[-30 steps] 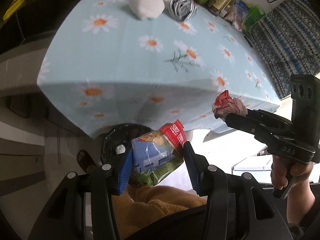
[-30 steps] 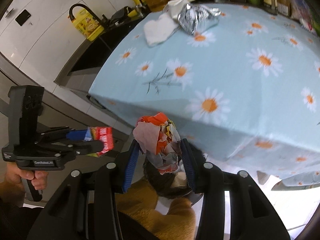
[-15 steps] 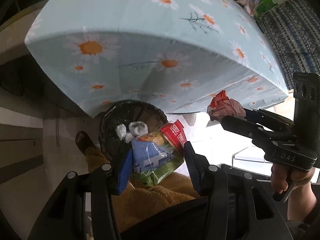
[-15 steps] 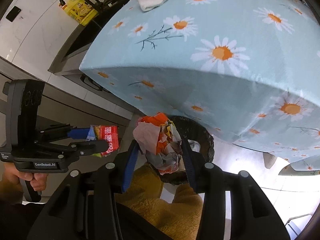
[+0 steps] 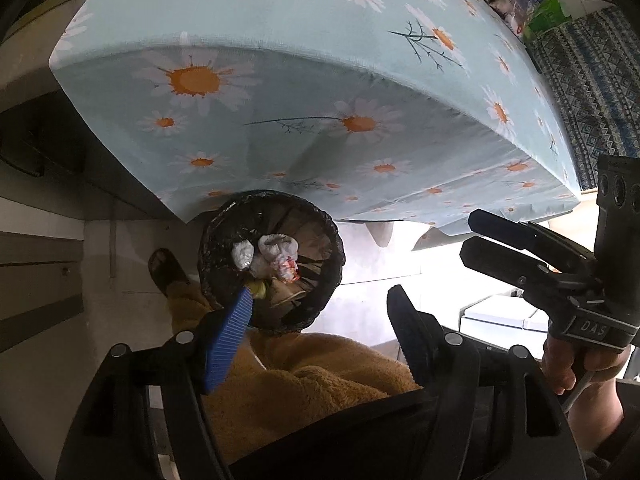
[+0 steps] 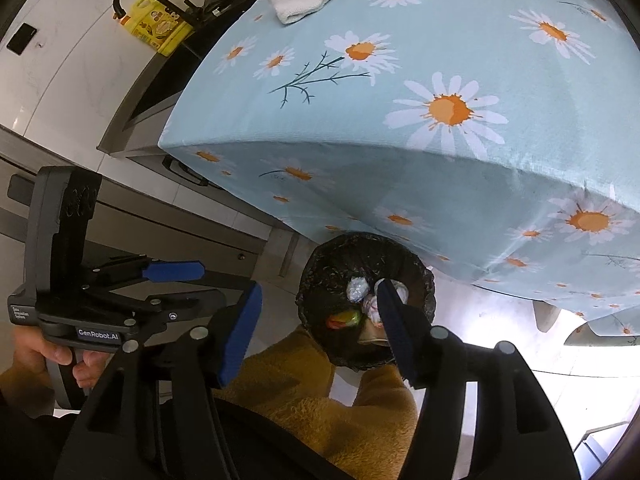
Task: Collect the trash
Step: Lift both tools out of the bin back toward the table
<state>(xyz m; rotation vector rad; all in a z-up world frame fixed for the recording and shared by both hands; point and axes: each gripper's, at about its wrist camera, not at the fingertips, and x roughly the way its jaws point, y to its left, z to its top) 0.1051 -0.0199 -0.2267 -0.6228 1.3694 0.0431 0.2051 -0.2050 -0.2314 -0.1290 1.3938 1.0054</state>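
Both grippers hang above a black-lined bin [image 5: 270,264] that stands on the floor just beside the worktop [image 6: 420,92] with its daisy cloth. The left gripper [image 5: 320,320] has its jaws spread wide and empty, and so does the right gripper [image 6: 320,328]. The trash [image 5: 276,256], crumpled white wads and a colourful wrapper [image 6: 342,319], lies inside the bin.

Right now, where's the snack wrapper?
In the bin on the floor by the table corner: in the right wrist view the wrapper lies left of the white wads, between the open right tool's fingers.
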